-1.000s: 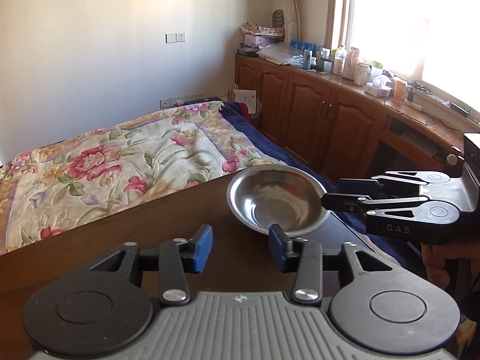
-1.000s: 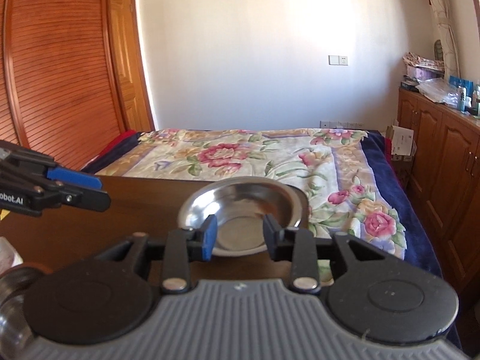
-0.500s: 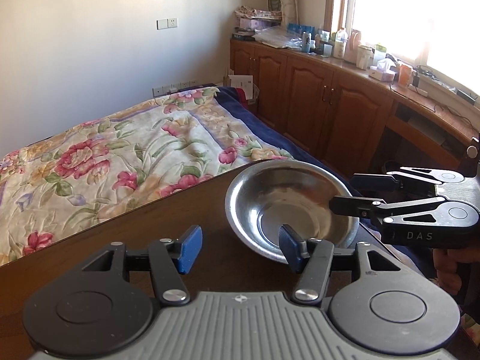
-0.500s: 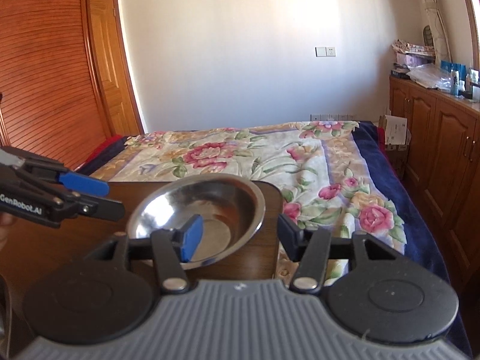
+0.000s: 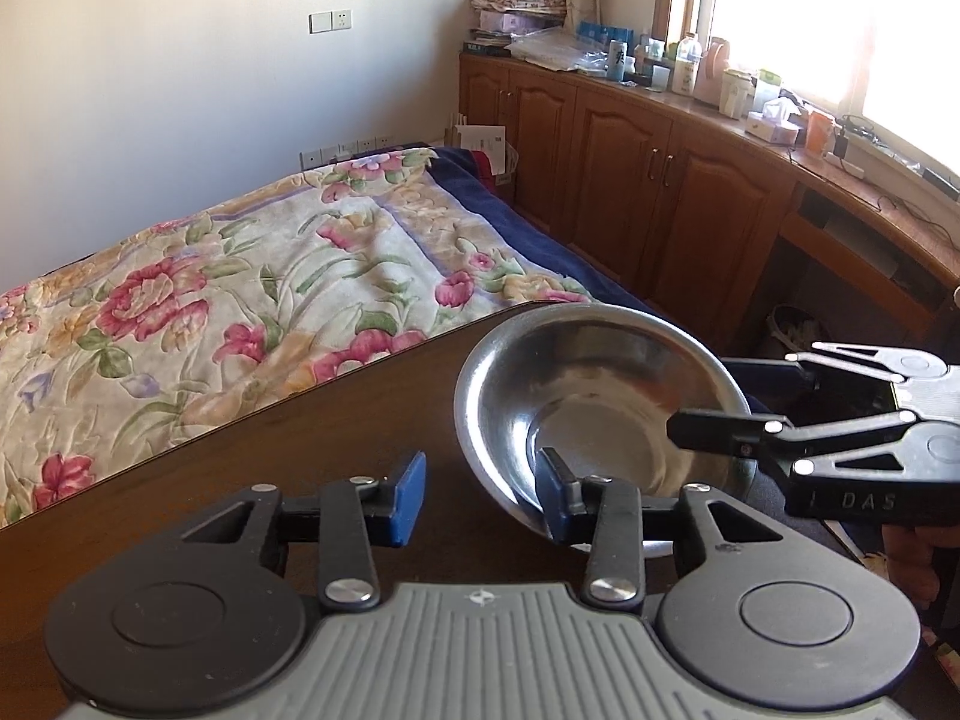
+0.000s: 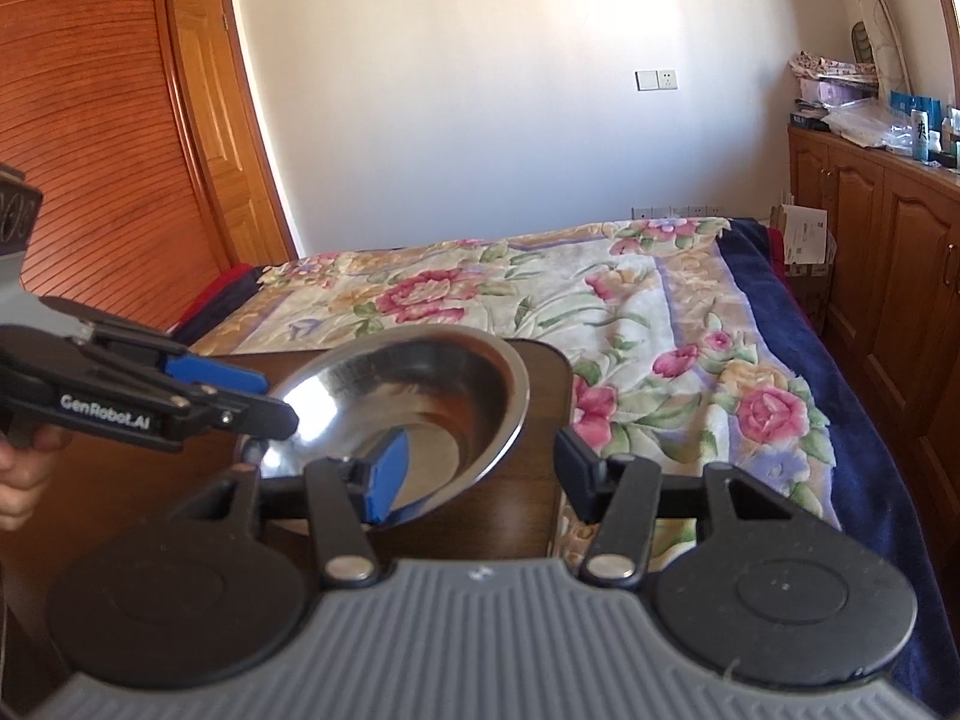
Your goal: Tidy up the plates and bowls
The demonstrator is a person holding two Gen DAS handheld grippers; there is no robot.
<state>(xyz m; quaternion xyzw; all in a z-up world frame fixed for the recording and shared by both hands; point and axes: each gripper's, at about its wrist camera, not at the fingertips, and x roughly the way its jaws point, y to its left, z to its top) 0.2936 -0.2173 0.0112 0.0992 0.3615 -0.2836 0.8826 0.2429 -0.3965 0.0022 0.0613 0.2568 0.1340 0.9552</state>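
A shiny steel bowl [image 5: 600, 408] sits near the corner of a dark wooden table [image 5: 240, 468]. My left gripper [image 5: 480, 498] straddles its near rim, right pad inside the bowl and left pad outside. Its jaws are closing and the outer pad stands apart from the rim. My right gripper [image 6: 480, 474] straddles the opposite rim of the bowl [image 6: 420, 408], left blue pad inside and right pad outside, neither pressing. Each gripper shows in the other's view: the right gripper [image 5: 702, 396] at the bowl's right edge, the left gripper [image 6: 279, 402] at its left edge.
A bed with a floral blanket [image 5: 270, 276] lies just beyond the table's edge. Wooden cabinets [image 5: 660, 198] with bottles on top run under a bright window. A slatted wardrobe door [image 6: 90, 150] stands at the left. A hand [image 6: 18, 480] holds the left gripper.
The left gripper has come closer to the bowl and its jaws have narrowed over the near rim. The right gripper's jaws have widened, and the bowl sits further left in its view.
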